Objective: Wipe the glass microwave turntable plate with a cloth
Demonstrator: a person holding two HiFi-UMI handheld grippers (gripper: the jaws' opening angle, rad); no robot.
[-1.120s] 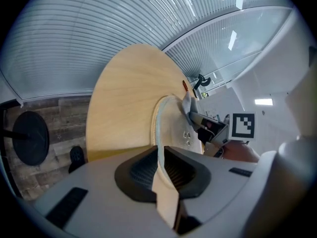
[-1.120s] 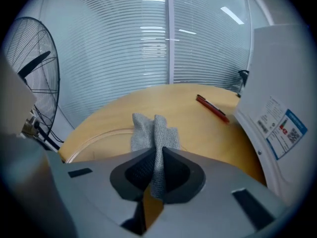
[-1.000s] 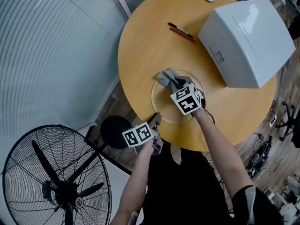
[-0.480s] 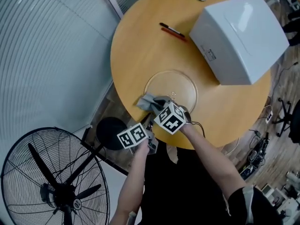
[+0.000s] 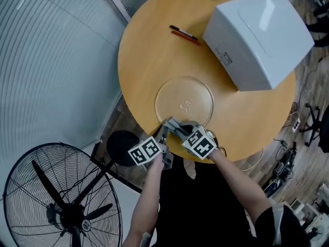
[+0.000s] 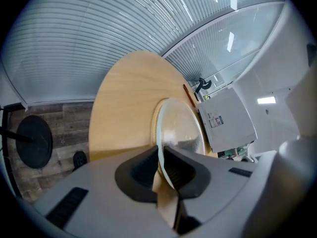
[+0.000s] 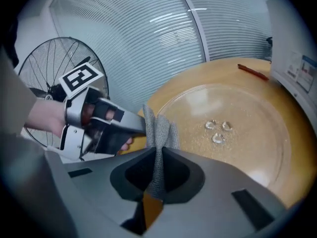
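Cloth (image 7: 158, 133) sits pinched in the right tongs (image 7: 157, 170), a thin grey strip pointing straight out past their tips onto the near rim of the glass plate (image 7: 237, 128). Only their own view shows the left tongs (image 6: 162, 165) squeezing that rim (the round plate lies flat). From above, the tongs' tips nearly meet.

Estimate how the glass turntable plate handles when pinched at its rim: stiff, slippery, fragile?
Likely rigid: the glass turntable plate lies flat and unbent with the left gripper pinching only its rim. Probably slippery: it looks smooth and glossy, so it may slide on the table if the cloth in the right gripper pushes hard. Being glass, probably breakable.
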